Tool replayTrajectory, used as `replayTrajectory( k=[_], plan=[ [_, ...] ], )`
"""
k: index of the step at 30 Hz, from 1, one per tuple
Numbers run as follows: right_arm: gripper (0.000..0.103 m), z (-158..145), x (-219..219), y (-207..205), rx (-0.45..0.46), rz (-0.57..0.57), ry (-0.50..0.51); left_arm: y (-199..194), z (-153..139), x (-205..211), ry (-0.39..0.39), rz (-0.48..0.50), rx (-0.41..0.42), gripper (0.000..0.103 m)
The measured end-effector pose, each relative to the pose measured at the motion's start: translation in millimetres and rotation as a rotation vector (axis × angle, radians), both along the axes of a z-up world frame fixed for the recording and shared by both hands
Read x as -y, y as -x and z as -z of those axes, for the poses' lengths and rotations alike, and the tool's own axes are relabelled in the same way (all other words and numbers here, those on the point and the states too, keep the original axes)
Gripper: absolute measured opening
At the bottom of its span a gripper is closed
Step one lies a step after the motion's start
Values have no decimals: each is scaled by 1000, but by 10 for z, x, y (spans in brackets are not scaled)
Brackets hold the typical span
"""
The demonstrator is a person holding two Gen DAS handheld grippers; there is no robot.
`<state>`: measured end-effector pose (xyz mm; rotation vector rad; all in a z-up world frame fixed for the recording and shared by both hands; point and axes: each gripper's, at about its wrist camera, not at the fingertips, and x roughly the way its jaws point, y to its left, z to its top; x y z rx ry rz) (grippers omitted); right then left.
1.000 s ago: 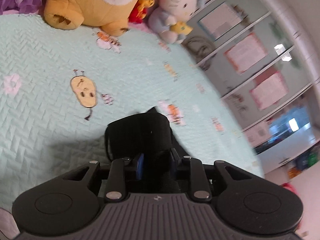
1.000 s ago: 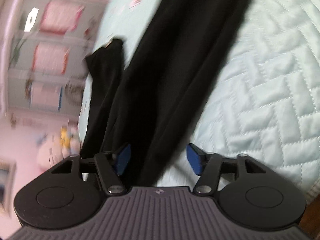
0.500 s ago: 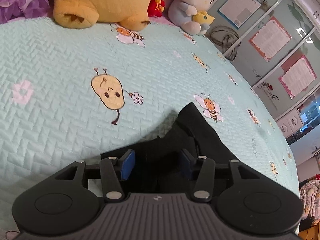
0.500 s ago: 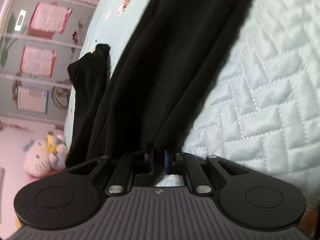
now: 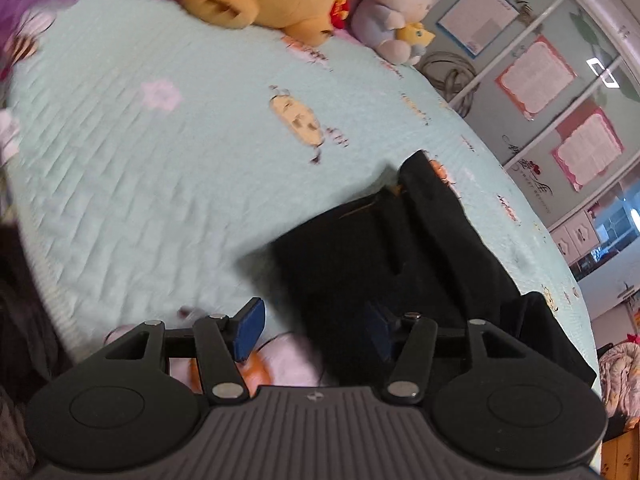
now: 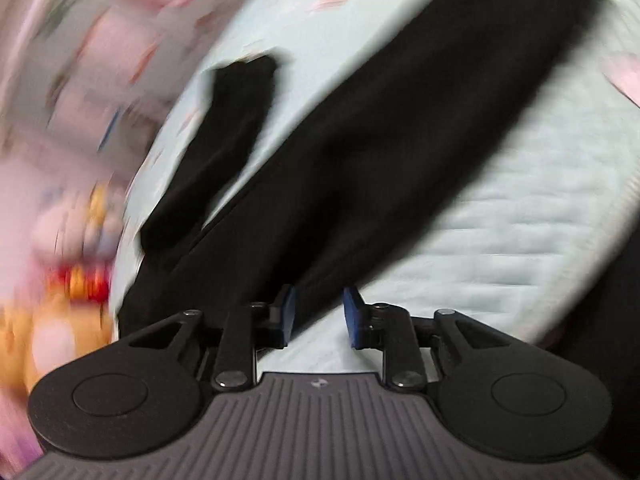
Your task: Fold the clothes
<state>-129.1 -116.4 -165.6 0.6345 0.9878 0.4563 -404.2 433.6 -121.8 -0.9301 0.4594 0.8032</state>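
Wall posters' [image 5: 534,78] writing illegible; black garment [image 5: 384,248] on mint quilt [image 5: 160,184], both claws parted, gripping nothing.

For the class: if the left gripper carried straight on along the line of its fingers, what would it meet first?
Most likely the black garment lying on the mint quilt: its near edge sits just ahead of the open left gripper, though blur leaves depth uncertain.

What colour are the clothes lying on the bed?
Black. The clothes show best in the left wrist view, against the pale green quilt.
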Motion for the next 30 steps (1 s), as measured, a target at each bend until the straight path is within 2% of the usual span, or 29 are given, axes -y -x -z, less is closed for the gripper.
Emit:
replayTrajectory(
  k=[2, 5, 8, 12, 14, 15, 16, 17, 18, 19, 21, 23, 25, 27, 29, 30],
  plan=[
    [28, -67, -278, -42, 47, -97, 21, 38, -1, 2, 5, -5, 9, 58],
    [29, 12, -584, -186, 36, -172, 24, 29, -44, 27, 2, 16, 17, 58],
    [32, 115, -766, -384, -4, -182, 22, -54, 8, 86, 20, 65, -7, 60],
    [35, 187, -731, -290, -14, -169, 15, -210, 213, 156, 73, 95, -34, 60],
    [35, 183, -752, -299, -13, -151, 18, -328, 256, 170, 73, 116, -36, 57],
    [35, 184, -775, -332, -14, -140, 17, -389, 267, 176, 69, 129, -35, 51],
    [34, 189, -796, -371, -16, -131, 12, -451, 251, 173, 63, 141, -29, 35],
    [28, 200, -814, -414, -19, -123, 2, -512, 207, 161, 56, 153, -19, 27],
    [20, 211, -835, -456, -21, -116, -3, -574, 163, 148, 48, 166, -10, 25],
    [17, 216, -853, -507, -26, -111, -7, -636, 118, 136, 41, 179, 0, 18],
    [10, 216, -884, -628, -41, -102, -25, -768, 8, 92, 26, 202, 24, 15],
    [9, 186, -913, -826, -35, -86, -71, -927, -195, -29, 20, 201, 66, 15],
    [11, 156, -901, -1105, -40, -34, -166, -1044, -314, -114, 11, 171, 68, 17],
    [24, 161, -863, -1340, -79, 44, -234, -1162, -434, -200, 2, 142, 71, 26],
    [29, 150, -840, -1345, -82, 61, -246, -1229, -511, -236, -17, 122, 68, 29],
    [29, 152, -846, -1291, -74, 47, -244, -1190, -486, -183, -41, 127, 59, 38]
  ],
)
